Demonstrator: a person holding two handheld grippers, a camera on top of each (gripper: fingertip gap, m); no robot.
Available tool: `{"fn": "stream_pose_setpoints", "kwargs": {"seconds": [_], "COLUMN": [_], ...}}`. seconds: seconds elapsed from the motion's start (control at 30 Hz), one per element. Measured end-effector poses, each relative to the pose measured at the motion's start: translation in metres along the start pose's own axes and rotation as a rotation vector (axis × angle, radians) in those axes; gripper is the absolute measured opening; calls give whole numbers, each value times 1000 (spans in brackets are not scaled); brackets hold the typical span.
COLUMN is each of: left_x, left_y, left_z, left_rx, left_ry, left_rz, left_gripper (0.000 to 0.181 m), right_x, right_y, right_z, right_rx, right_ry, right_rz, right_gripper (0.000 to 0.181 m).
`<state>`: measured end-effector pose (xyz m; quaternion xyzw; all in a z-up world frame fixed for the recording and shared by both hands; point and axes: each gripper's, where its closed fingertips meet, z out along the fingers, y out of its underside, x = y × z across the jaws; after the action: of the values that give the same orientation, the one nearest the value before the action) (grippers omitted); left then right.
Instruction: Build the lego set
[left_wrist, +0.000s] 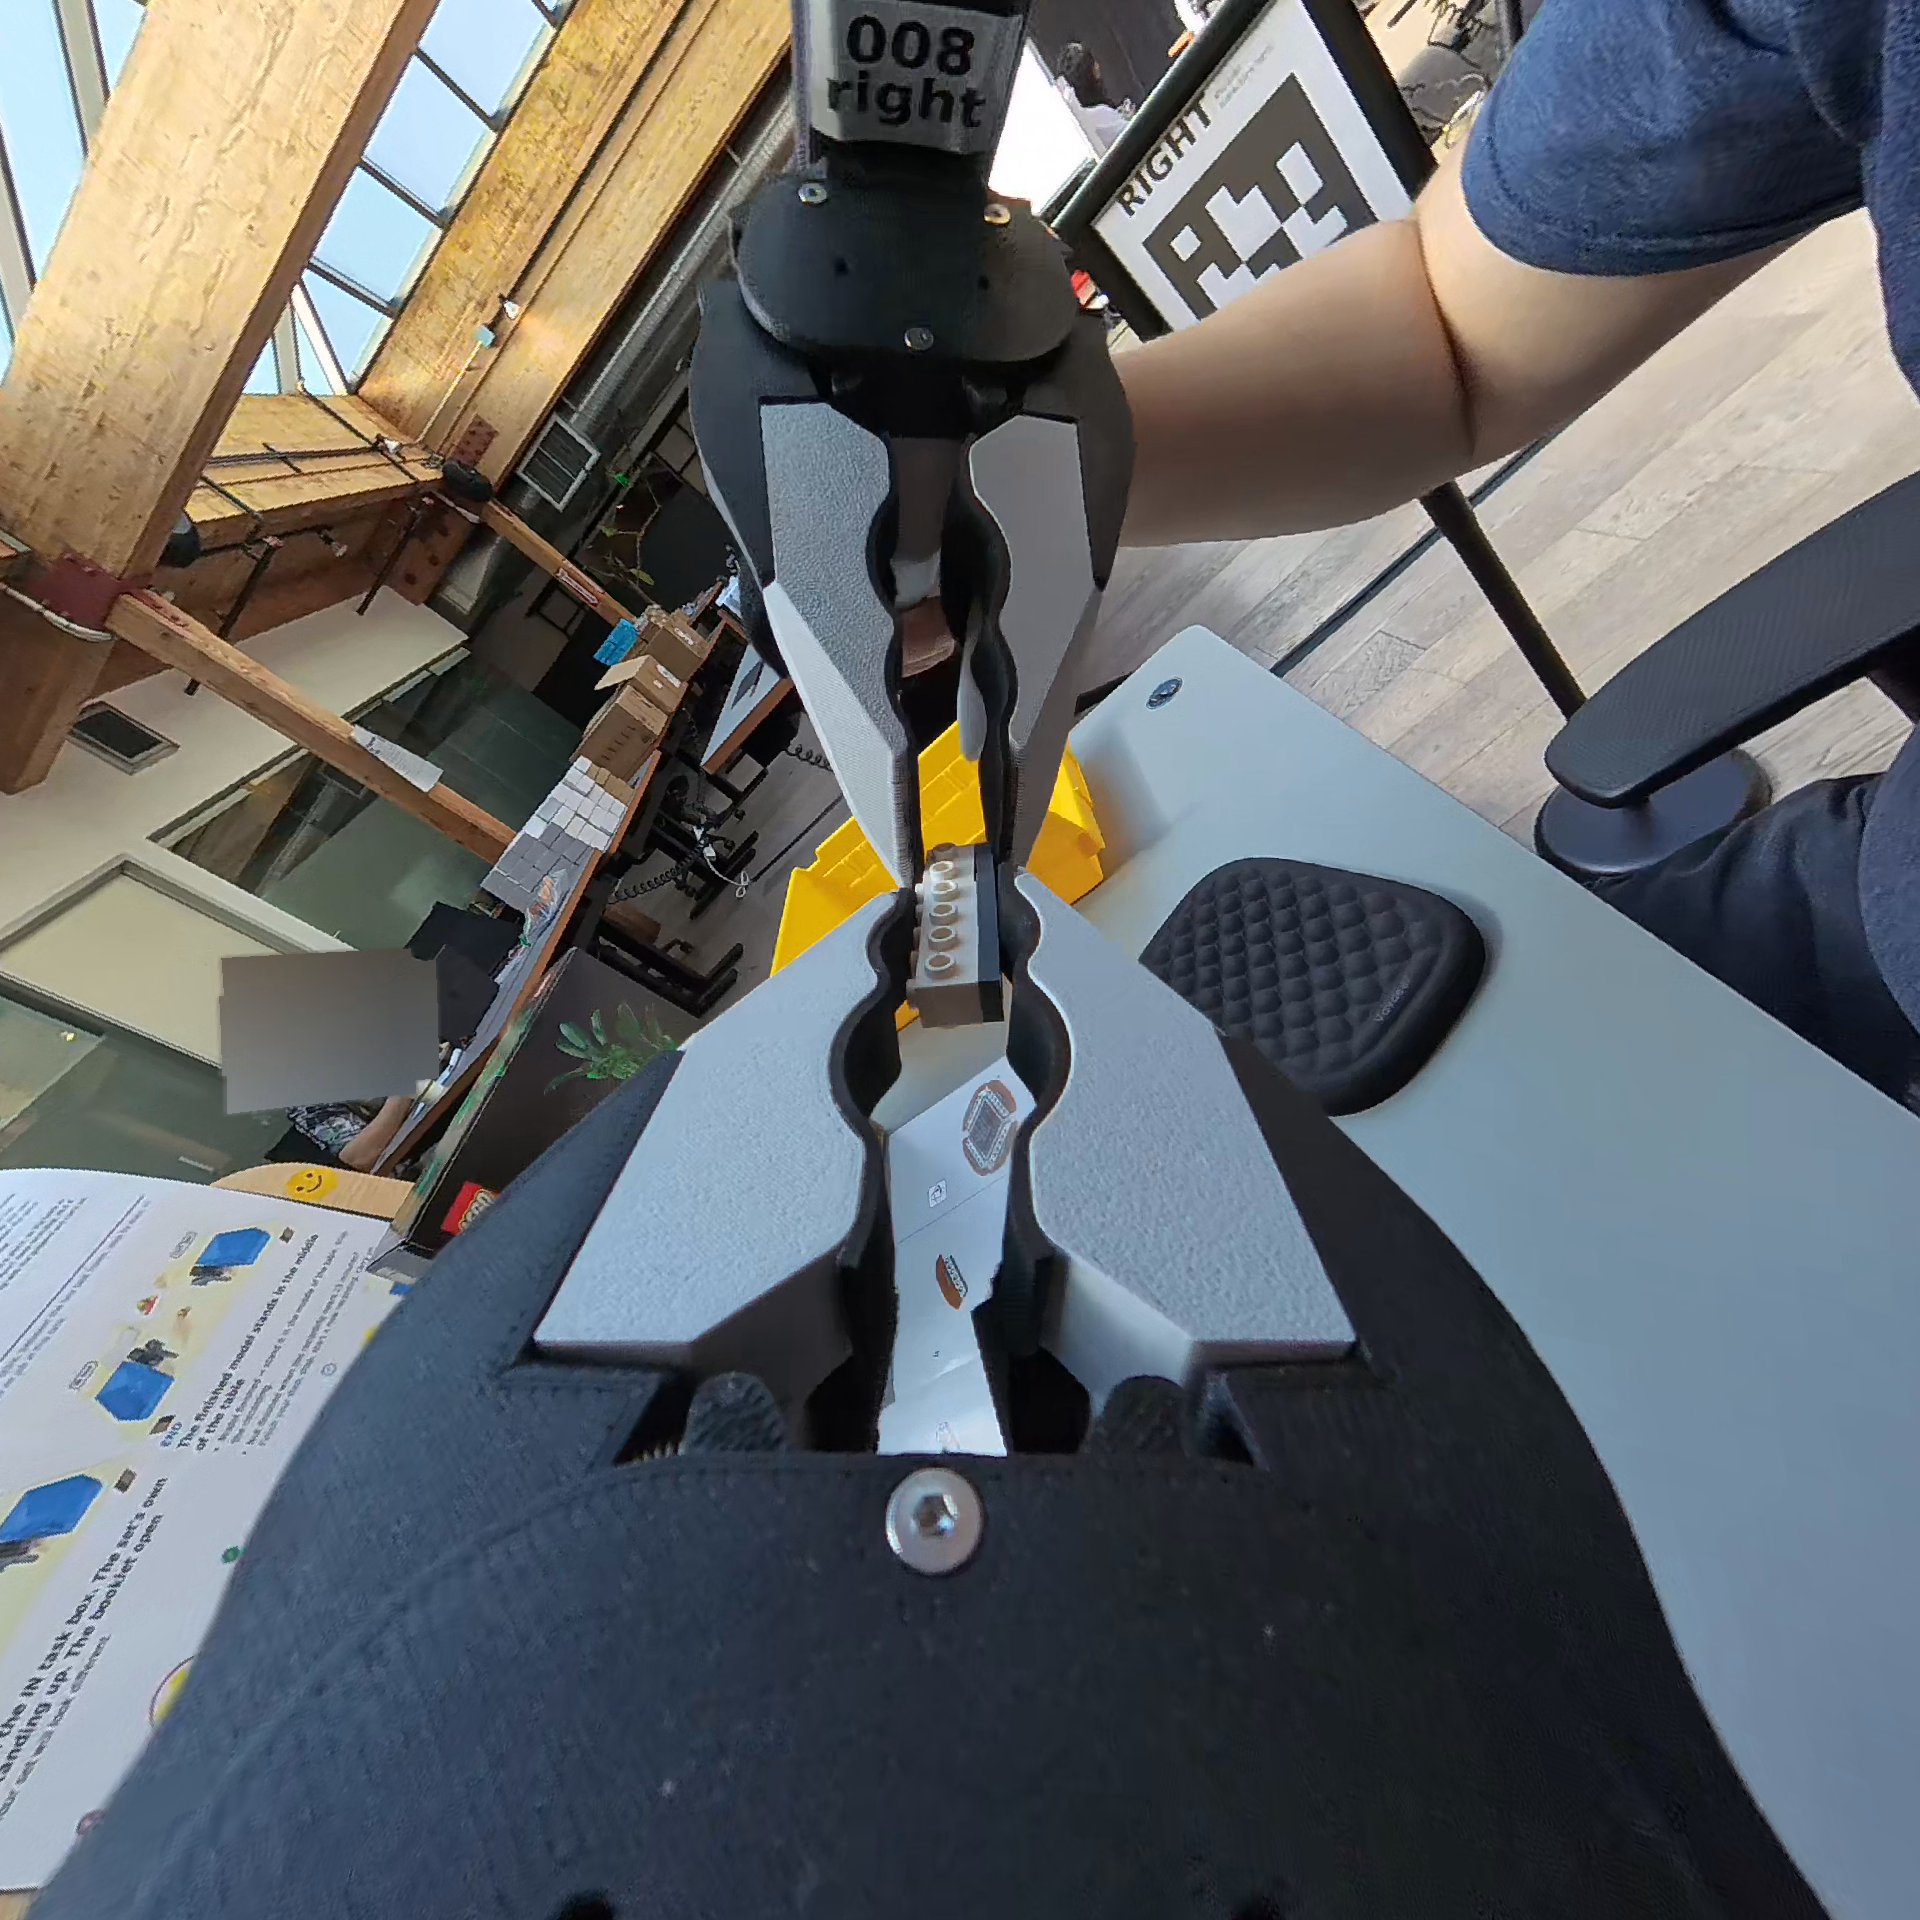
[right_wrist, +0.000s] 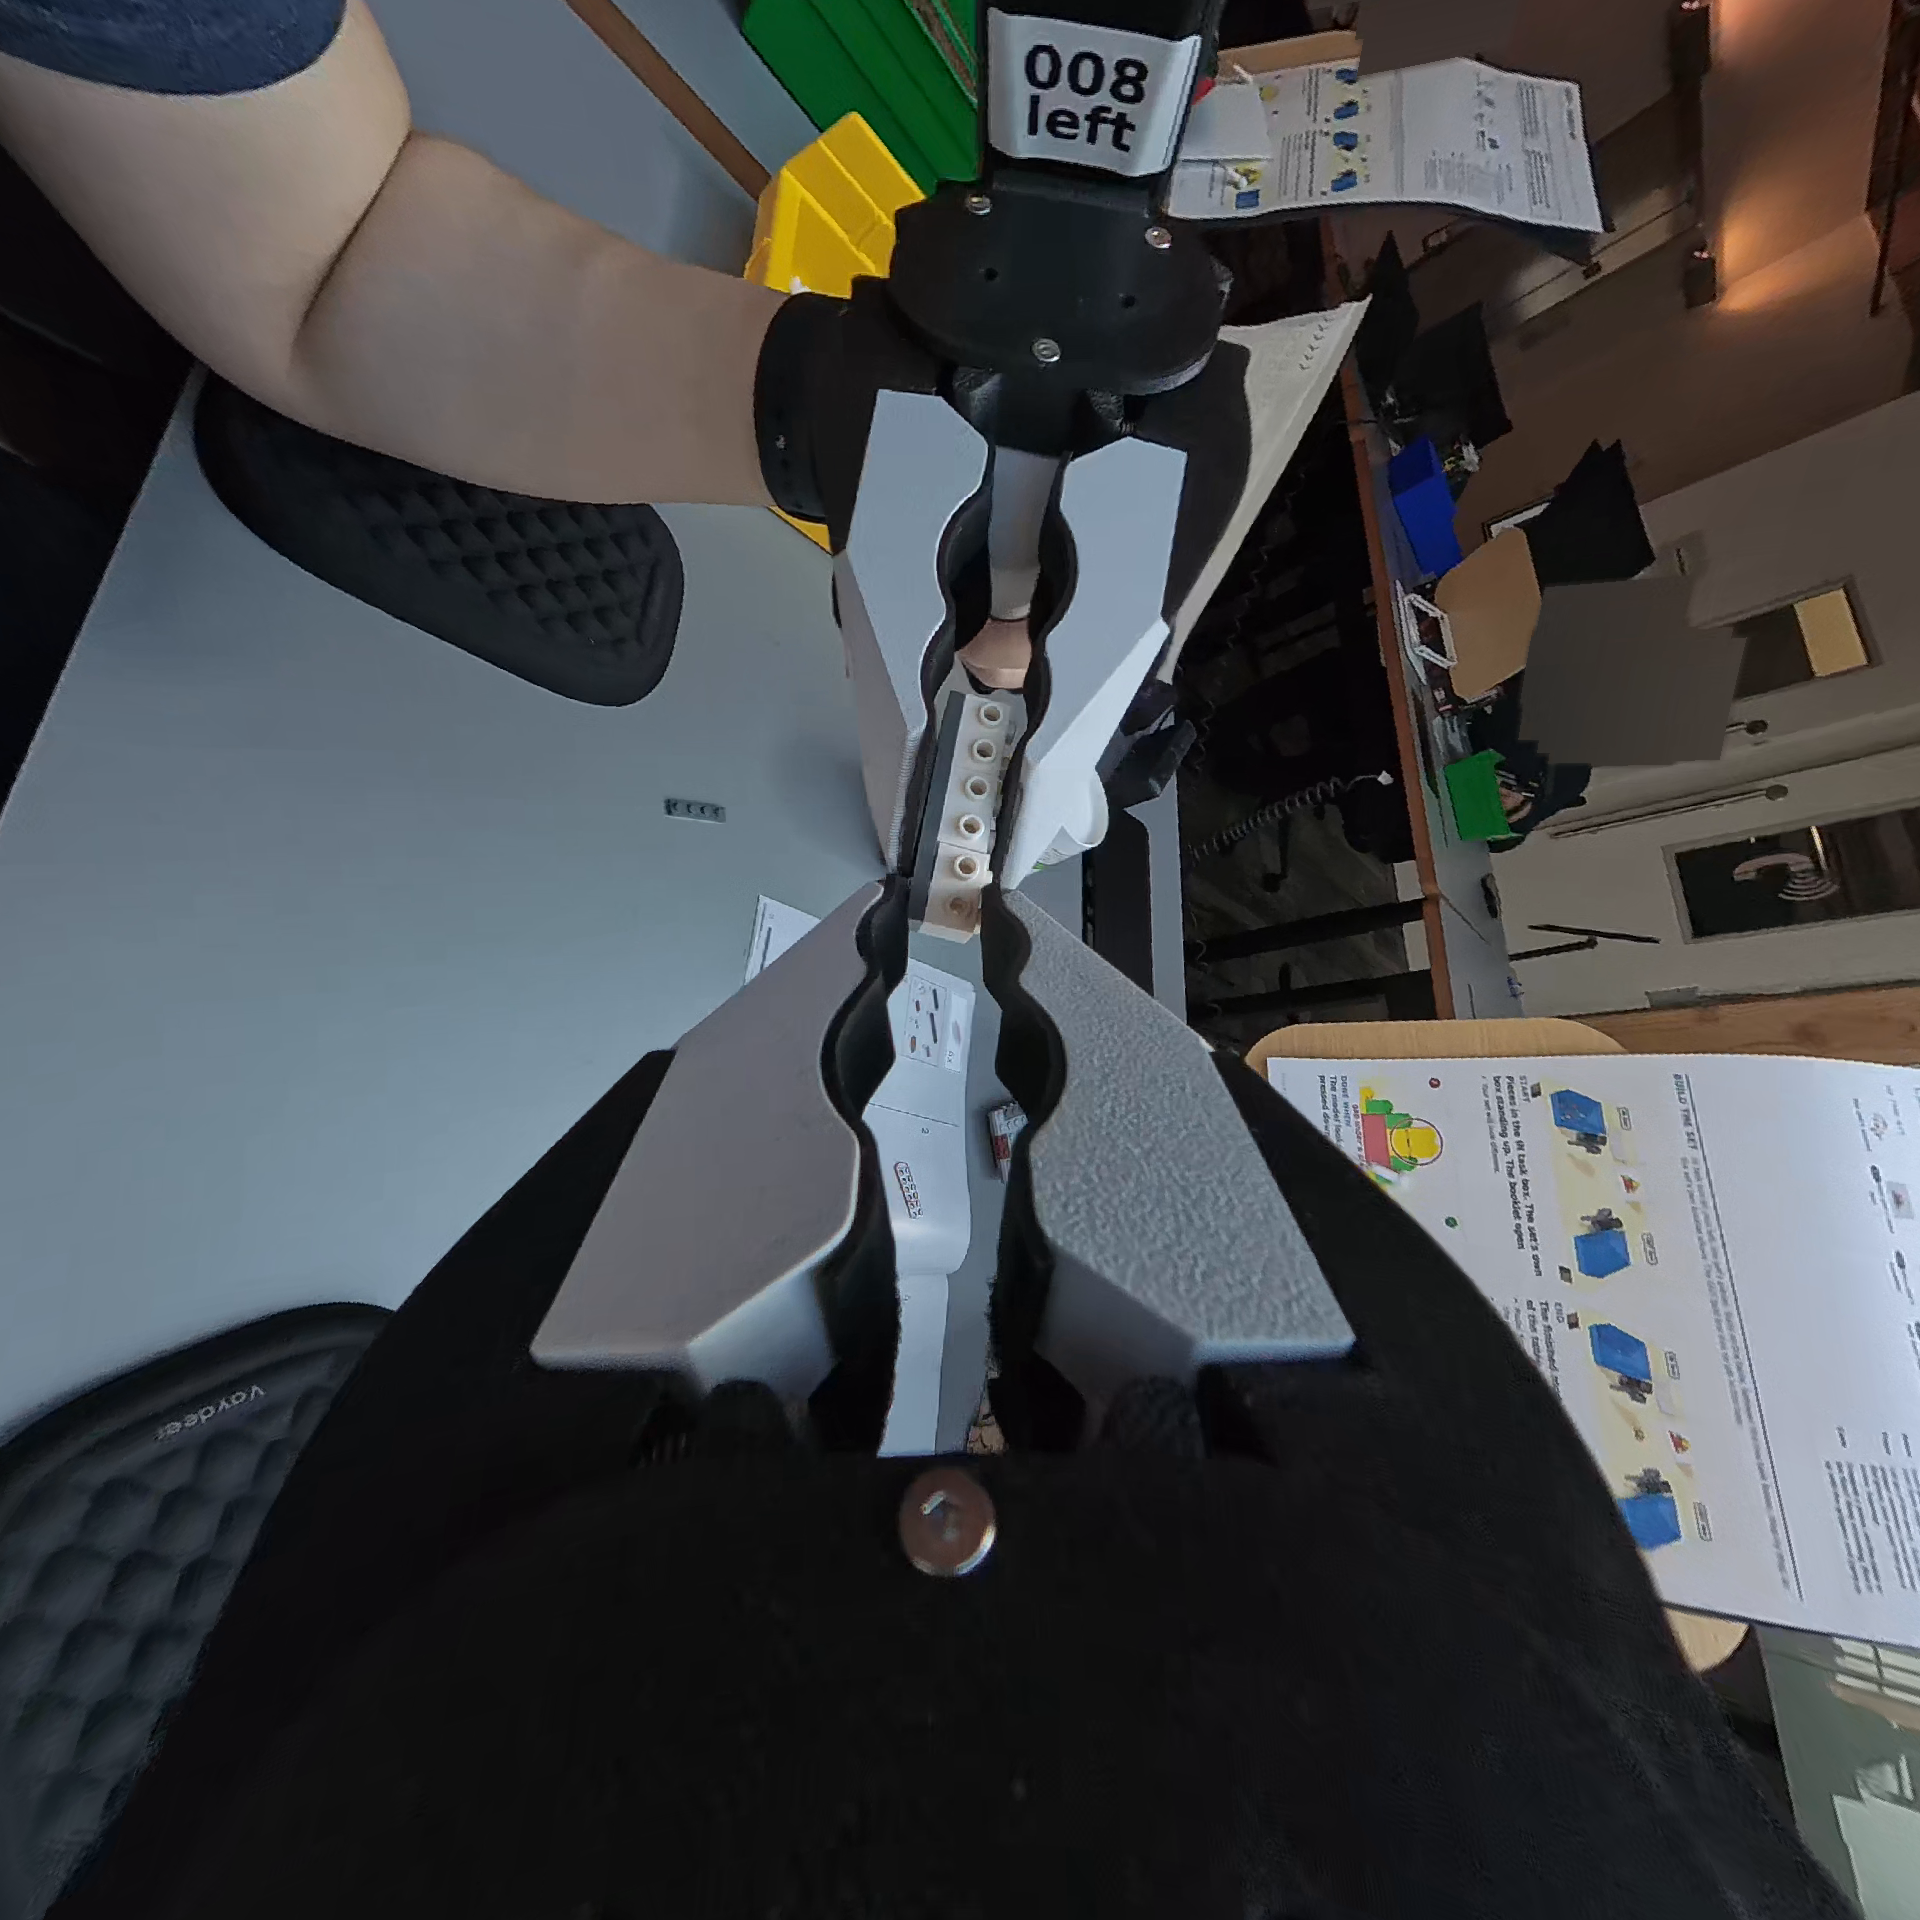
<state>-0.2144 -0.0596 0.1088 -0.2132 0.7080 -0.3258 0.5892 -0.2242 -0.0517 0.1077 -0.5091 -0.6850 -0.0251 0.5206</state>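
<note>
Two close wrist views, tip to tip, facing; shared tan brick (left_wrist: 954, 940) between.

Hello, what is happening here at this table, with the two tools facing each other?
A person is building a lego set with a handheld tool in each hand. The left tool and the right tool meet tip to tip above the grey table, both closed on one small brick assembly, tan studs against a dark plate. An instruction booklet lies below.

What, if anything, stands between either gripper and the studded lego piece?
Nothing visible does. The left gripper and the right gripper meet tip to tip, and both sets of fingertips already pinch the tan and black lego piece from opposite ends, above the table.
</note>
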Motion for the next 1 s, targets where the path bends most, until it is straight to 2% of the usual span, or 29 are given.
{"fn": "stream_pose_setpoints", "kwargs": {"seconds": [0.23, 0.33, 0.4, 0.47, 0.53, 0.63, 0.73, 0.83, 1.0], "left_x": [1, -1, -8, -16, -17, -18, -18, -14, -11], "left_y": [-7, 1, 8, 5, 0, 3, 2, -3, -5], "left_z": [-3, -3, -6, -13, -17, -14, -11, -10, -8], "left_rx": [60, 26, -25, -8, 24, -27, -56, -38, -9], "left_ry": [17, 2, -38, -68, -69, -111, -150, -128, -108], "left_rz": [-34, -54, -82, -129, -131, -50, 67, 64, 51], "left_gripper": [13, 15, 26, 32, 30, 22, 14, 13, 12], "right_x": [1, 5, 11, 13, 15, 18, 17, 16, 17], "right_y": [-7, 0, 4, 2, 0, 2, 5, 3, -2], "right_z": [-2, 1, -1, -6, -10, -13, -14, -16, -11], "right_rx": [19, -18, -40, -35, -36, -69, -97, -79, -94], "right_ry": [-18, 52, 121, 167, 197, 218, 201, 169, 172], "right_rz": [-28, -12, -27, -30, -13, 5, 31, 88, 63], "right_gripper": [12, 13, 14, 13, 13, 13, 13, 14, 32]}}
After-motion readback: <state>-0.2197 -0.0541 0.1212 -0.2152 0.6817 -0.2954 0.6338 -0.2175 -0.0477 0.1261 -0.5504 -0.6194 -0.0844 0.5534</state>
